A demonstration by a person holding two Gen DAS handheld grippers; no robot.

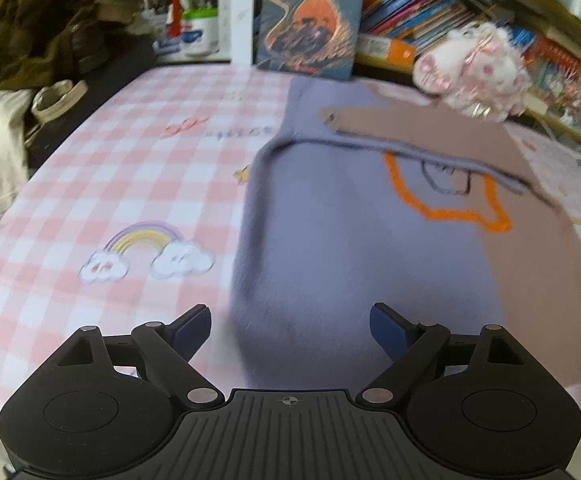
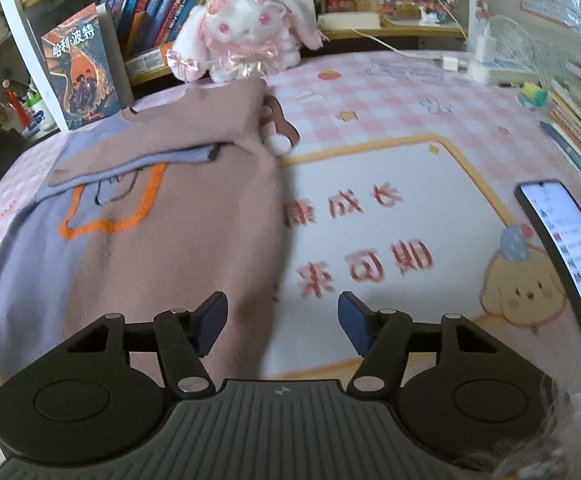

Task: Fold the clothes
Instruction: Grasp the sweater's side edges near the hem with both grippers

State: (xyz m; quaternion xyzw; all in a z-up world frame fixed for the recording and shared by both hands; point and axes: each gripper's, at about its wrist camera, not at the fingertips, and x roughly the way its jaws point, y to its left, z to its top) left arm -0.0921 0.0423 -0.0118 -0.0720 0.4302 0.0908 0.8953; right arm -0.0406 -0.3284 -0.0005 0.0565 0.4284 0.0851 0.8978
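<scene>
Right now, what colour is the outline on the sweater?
Orange, on the sweater front; it shows best in the right wrist view.

Sweater on the table, toys and books behind

The sweater (image 2: 150,240) lies on the table (image 2: 390,152). Behind it sit a plush (image 2: 246,32) and a book (image 2: 80,68); a phone (image 2: 566,252) lies far right of it.

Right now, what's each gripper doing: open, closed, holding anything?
Left gripper: open, holding nothing, over the sweater.
Right gripper: open, holding nothing, at the sweater's right edge.
</scene>
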